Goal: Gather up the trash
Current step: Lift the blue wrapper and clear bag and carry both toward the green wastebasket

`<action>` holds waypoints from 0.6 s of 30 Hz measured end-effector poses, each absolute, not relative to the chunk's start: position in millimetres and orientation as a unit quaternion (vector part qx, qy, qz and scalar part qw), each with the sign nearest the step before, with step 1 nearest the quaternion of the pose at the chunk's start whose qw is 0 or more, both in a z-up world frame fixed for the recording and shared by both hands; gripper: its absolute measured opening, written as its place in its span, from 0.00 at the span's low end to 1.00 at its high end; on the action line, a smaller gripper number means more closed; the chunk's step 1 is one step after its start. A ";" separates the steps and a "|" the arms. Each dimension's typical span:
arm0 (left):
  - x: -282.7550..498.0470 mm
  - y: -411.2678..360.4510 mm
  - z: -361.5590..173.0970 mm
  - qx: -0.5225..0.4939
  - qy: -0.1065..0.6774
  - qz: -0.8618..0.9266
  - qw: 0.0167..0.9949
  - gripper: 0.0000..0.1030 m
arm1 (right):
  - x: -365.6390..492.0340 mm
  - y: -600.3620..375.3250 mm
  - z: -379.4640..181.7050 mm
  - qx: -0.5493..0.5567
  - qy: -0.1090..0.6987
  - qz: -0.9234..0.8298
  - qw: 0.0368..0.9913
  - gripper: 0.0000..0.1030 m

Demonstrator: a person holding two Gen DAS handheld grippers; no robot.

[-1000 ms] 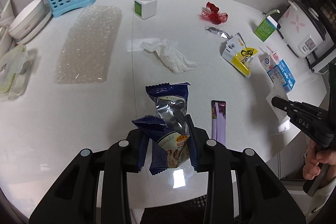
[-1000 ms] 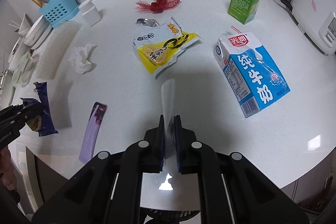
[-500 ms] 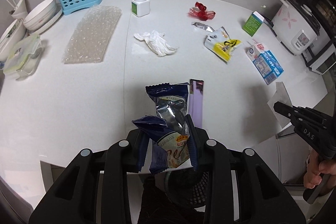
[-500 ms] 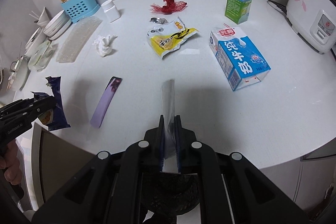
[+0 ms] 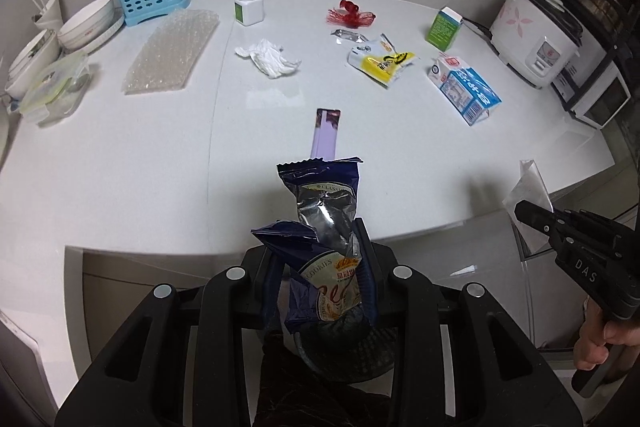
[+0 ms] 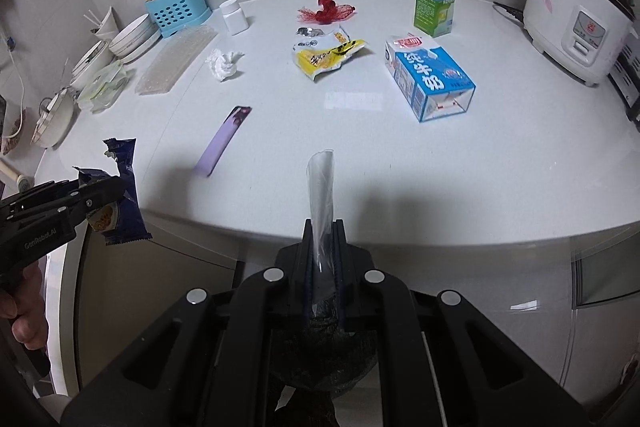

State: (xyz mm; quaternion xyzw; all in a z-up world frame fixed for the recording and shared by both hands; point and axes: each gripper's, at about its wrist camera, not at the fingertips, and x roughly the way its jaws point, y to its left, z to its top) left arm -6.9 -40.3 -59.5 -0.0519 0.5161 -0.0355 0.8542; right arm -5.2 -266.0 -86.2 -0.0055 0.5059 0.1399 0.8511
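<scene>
Your left gripper [image 5: 320, 263] is pinching a dark blue cookie wrapper [image 5: 322, 227] between its fingers, part-way closed on it, and your right gripper [image 6: 322, 247] is clamped fully shut on a clear plastic film [image 6: 320, 187]. Both are now hanging out past the counter's near edge, over a dark mesh bin [image 5: 344, 343] that is showing below the jaws; a second ago the bin was barely peeking in and both pieces of trash were sitting over the white counter [image 5: 120, 155]. You are pulling back from the counter, so the whole top is looking smaller and farther away than before.

The trash still lying on the counter is staying where it was: the purple sachet [image 5: 326, 135] nearest the edge, the crumpled tissue [image 5: 270, 57], the yellow snack bag [image 5: 380, 61], the small foil scrap [image 5: 346, 35], the red netting [image 5: 350, 17], the blue milk carton [image 5: 464, 89] on its side, the upright green box [image 5: 444, 29] and the bubble wrap [image 5: 172, 51]. Behind them are standing the white pill bottle [image 5: 249, 5], the blue utensil holder [image 5: 150, 1] and the rice cooker [image 5: 536, 37].
</scene>
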 end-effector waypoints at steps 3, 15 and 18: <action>-22.8 -44.2 -63.2 -0.054 0.514 -0.035 0.855 0.31 | -20.7 -267.7 -90.2 -0.009 0.506 0.144 0.850 0.07; -67.4 -59.3 -96.5 -0.063 0.520 -0.046 0.851 0.31 | -71.6 -269.9 -119.2 -0.019 0.520 0.157 0.839 0.07; -75.1 -64.8 -102.7 -0.059 0.515 -0.056 0.853 0.31 | -79.4 -270.2 -124.5 -0.015 0.522 0.159 0.838 0.07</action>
